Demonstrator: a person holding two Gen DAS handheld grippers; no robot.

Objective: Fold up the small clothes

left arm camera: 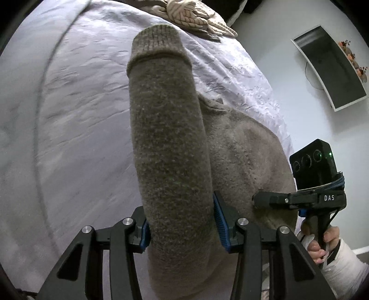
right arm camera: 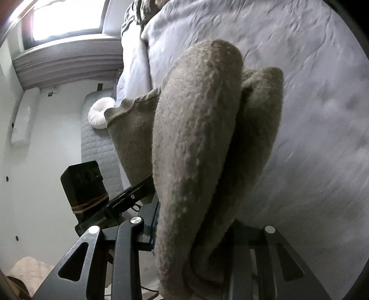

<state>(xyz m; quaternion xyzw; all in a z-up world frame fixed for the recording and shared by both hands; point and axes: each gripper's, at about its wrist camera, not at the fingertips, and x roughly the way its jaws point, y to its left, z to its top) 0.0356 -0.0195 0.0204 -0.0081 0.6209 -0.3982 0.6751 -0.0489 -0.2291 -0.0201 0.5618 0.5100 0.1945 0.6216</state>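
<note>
A grey-brown knitted sweater [left arm camera: 242, 147] lies on a bed with a pale lilac cover [left arm camera: 76, 120]. Its sleeve [left arm camera: 168, 138], with a ribbed cuff at the far end, runs between the fingers of my left gripper [left arm camera: 182, 221], which is shut on it near the shoulder. My right gripper [right arm camera: 196, 233] is shut on bunched folds of the same sweater [right arm camera: 198, 138], lifted above the bed cover [right arm camera: 311, 115]; its fingertips are hidden in the fabric. The right gripper also shows in the left wrist view [left arm camera: 299, 198], against the sweater's right edge.
A patterned beige cloth [left arm camera: 196, 16] lies at the far end of the bed. A wall-mounted black screen [left arm camera: 332, 67] is at the right. In the right wrist view a window [right arm camera: 66, 18], a white round cushion [right arm camera: 99, 113] on a quilted mat, and the left gripper's body [right arm camera: 85, 184] show at left.
</note>
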